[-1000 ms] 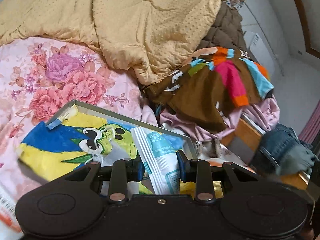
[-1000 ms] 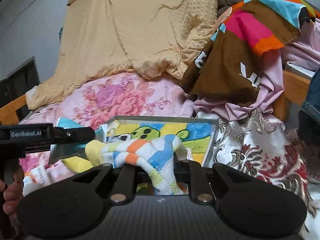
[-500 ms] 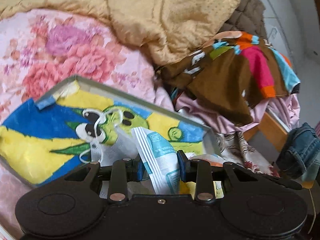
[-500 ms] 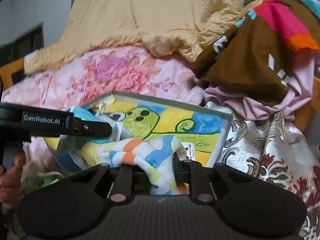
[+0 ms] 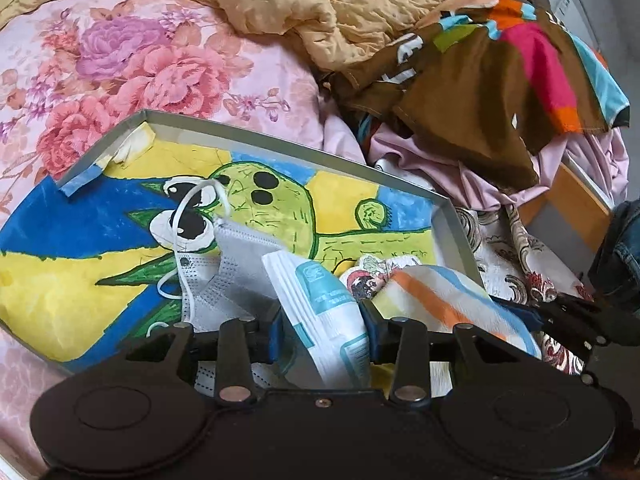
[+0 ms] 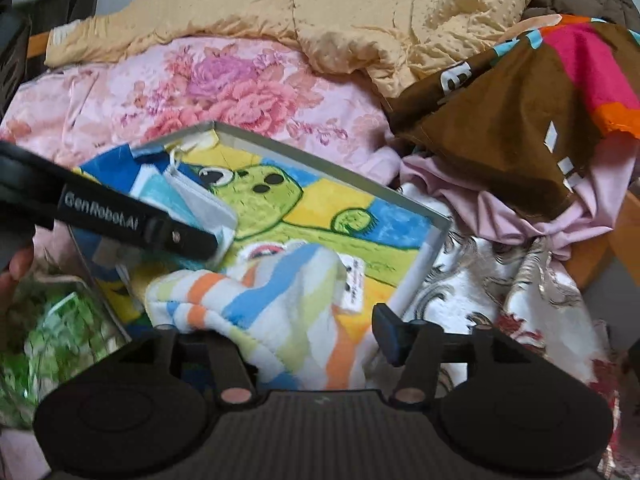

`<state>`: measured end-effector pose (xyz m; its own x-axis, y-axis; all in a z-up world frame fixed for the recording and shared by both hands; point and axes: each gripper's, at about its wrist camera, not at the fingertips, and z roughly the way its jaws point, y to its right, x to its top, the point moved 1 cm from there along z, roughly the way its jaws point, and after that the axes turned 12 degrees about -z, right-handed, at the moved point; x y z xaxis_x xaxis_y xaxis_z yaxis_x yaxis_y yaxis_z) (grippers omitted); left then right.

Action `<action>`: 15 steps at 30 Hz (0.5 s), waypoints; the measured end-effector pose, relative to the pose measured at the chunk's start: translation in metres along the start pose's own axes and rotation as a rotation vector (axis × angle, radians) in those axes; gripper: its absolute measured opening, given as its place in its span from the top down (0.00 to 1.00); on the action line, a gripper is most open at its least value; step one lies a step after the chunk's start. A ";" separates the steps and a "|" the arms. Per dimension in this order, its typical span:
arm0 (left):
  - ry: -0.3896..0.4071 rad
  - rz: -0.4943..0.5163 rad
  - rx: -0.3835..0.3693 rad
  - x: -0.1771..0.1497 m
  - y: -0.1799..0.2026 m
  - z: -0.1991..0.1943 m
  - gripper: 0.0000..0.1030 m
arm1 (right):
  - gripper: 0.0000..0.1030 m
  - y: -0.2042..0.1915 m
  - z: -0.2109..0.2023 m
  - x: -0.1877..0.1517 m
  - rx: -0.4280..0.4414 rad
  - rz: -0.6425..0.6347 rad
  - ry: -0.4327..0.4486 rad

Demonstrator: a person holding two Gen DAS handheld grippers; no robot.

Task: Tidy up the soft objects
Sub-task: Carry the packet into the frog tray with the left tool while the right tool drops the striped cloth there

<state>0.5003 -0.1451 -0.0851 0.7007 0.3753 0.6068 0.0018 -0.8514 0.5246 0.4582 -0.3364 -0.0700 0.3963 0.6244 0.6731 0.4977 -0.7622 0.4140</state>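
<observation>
A shallow grey tray [image 5: 280, 136] lined with a green cartoon drawing lies on the bed; it also shows in the right wrist view [image 6: 332, 170]. My left gripper [image 5: 322, 326] is shut on a white and teal tissue pack [image 5: 320, 300] low over the tray's near side. A white face mask [image 5: 216, 272] lies in the tray beside it. My right gripper [image 6: 292, 332] is open; the striped towel [image 6: 272, 300] lies between its fingers in the tray's near right corner, also seen in the left wrist view [image 5: 440, 300].
The tray rests on a pink floral bedsheet [image 5: 120, 64]. A yellow quilt [image 5: 320, 4] is heaped behind. A brown multicoloured garment [image 5: 500, 80] and pink cloth [image 6: 520, 208] pile up at the right. Green patterned material [image 6: 52, 340] lies at the left.
Both grippers moved forward and down over the tray. The right gripper opened, and the striped towel now lies in the tray. The left gripper still holds the tissue pack.
</observation>
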 end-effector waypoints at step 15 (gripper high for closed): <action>0.084 0.030 0.013 -0.021 0.007 -0.045 0.34 | 0.12 0.001 -0.044 -0.002 -0.052 0.008 -0.027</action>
<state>0.4536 -0.1420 -0.0674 0.6381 0.3783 0.6706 -0.0087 -0.8674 0.4976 0.4233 -0.3460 -0.0443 0.4210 0.6220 0.6602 0.4539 -0.7746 0.4404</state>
